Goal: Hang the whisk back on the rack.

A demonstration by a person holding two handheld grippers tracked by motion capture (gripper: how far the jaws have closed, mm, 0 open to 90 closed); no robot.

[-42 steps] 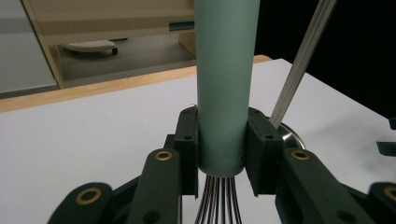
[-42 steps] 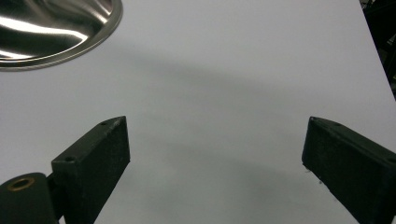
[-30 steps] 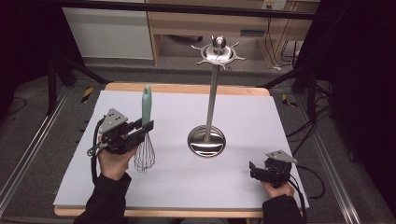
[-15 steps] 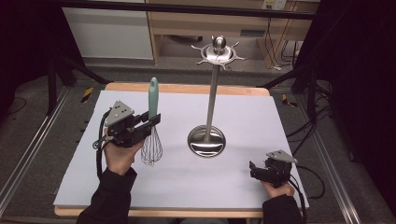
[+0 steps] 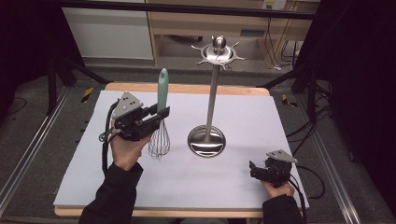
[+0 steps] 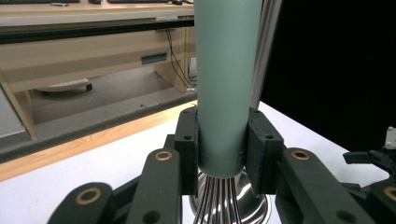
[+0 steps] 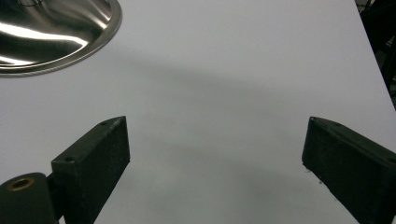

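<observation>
Left gripper clamps whisk upright by its handle's base, stand just right of it; likely hanging next, so keep it vertical; right gripper rests wide, empty.

One whisk, its single teal handle upright above one cage of steel wires, stands at nine o'clock of one steel utensil stand. The stand counts one pole, one round base and one crown of hooks at twelve o'clock; the hooks are too small to number. Two handheld grippers work one white-topped table: the left gripper at nine o'clock, the right gripper at five o'clock, each with two black jaws and held by one hand.
</observation>
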